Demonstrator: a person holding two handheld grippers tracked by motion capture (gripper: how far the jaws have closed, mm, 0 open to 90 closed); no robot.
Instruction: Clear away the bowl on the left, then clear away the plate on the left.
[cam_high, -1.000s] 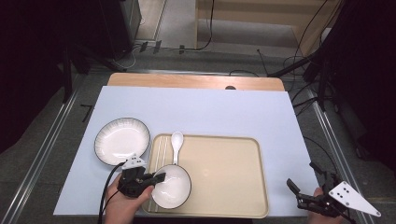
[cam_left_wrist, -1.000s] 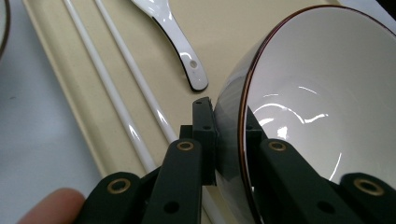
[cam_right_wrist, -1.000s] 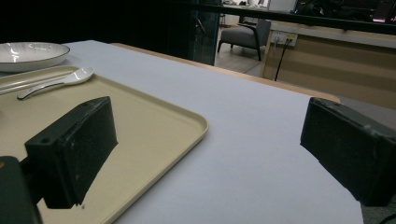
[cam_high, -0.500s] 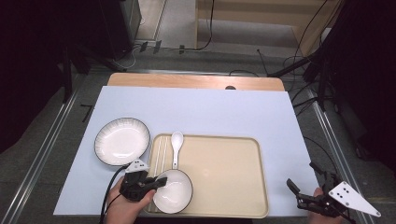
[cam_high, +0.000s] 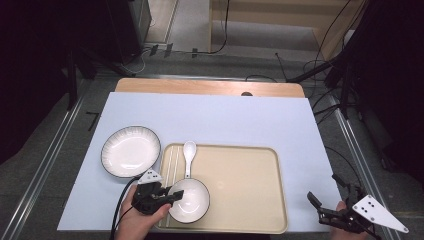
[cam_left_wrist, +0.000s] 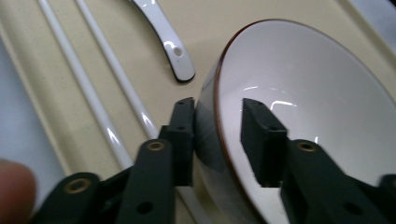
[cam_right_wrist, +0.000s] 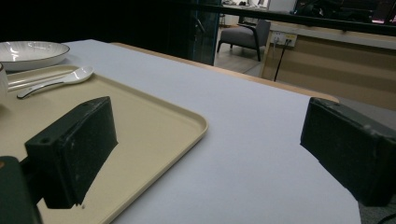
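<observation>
Left gripper (cam_high: 170, 196) straddles the near-left rim of the white bowl (cam_high: 192, 200), one jaw outside the wall, one inside; outer jaw touches, inner shows a small gap, so can't tell if clamped. Bowl sits on the near-left part of the beige tray (cam_high: 245, 180). Right gripper (cam_high: 320, 207) released, jaws wide apart, over the table's near-right corner, holding nothing. Farther on tray: white spoon (cam_high: 189, 156), white chopsticks (cam_high: 171, 162). Beyond, left of the tray, white plate (cam_high: 130, 150) on the table.

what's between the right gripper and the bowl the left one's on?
High view: bare tray floor, then a strip of white table cover, between the right gripper and the bowl. The left gripper straddles the bowl's rim.
</observation>
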